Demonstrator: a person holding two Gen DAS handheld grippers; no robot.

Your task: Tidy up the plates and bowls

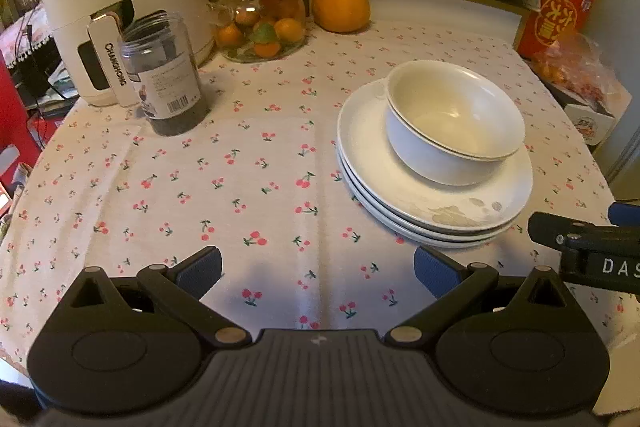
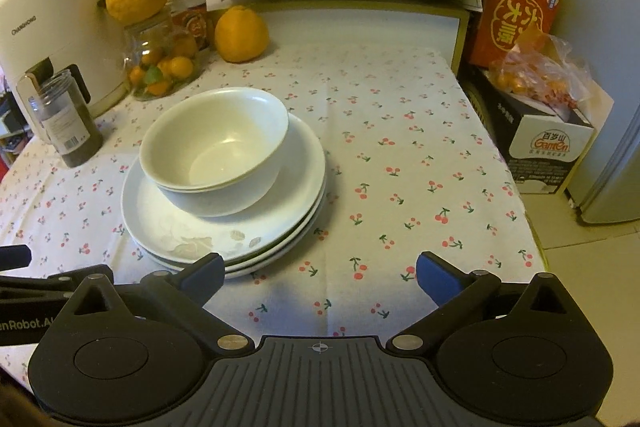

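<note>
Bare cloth right of plates (tongs spread).

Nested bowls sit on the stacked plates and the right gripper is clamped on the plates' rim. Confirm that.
Not quite. The nested bowls do sit on the stacked plates, but the right gripper is open, with only tablecloth between its fingers. Its left finger overlaps the plates' near rim; contact is unclear. The right wrist view shows this.

The lower plates show only their rims.
</note>
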